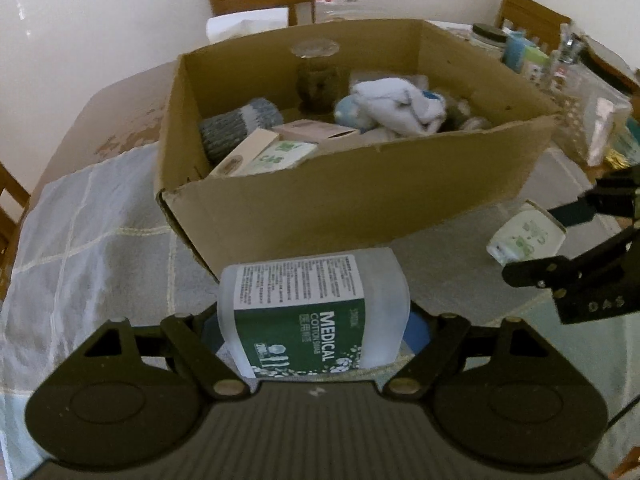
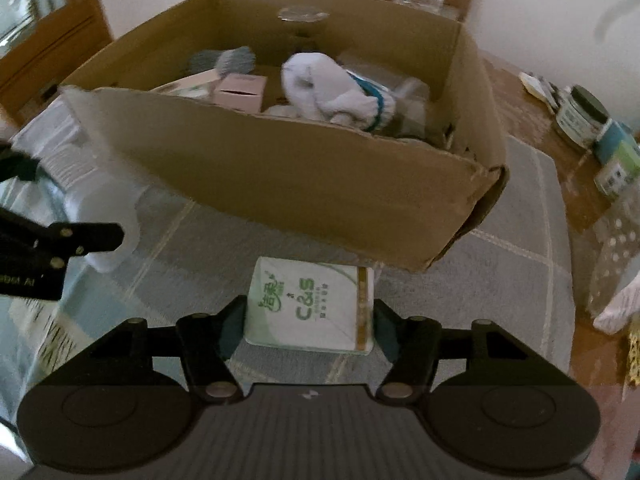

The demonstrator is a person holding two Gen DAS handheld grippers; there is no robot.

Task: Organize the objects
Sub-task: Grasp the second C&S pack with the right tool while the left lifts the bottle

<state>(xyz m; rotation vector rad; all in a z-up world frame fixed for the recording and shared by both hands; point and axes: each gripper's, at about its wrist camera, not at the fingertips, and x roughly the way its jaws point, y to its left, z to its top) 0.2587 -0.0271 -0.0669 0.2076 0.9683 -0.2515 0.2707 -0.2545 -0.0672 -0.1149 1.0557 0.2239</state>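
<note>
Checked cloth on desk (image 1: pixel 100 208), open cardboard box (image 1: pixel 360 200) of socks and cartons, left gripper (image 1: pixel 314 320) jaws clamped on frosted cotton swab tub (image 1: pixel 312 300), right gripper (image 2: pixel 310 316) jaws pinching white-green tissue pack (image 2: pixel 310 308), both before box.

Cotton swab tub (image 1: pixel 312 312): "MEDICAL COTTON SWAB". Tissue pack (image 2: pixel 312 308): "C&S".
</note>
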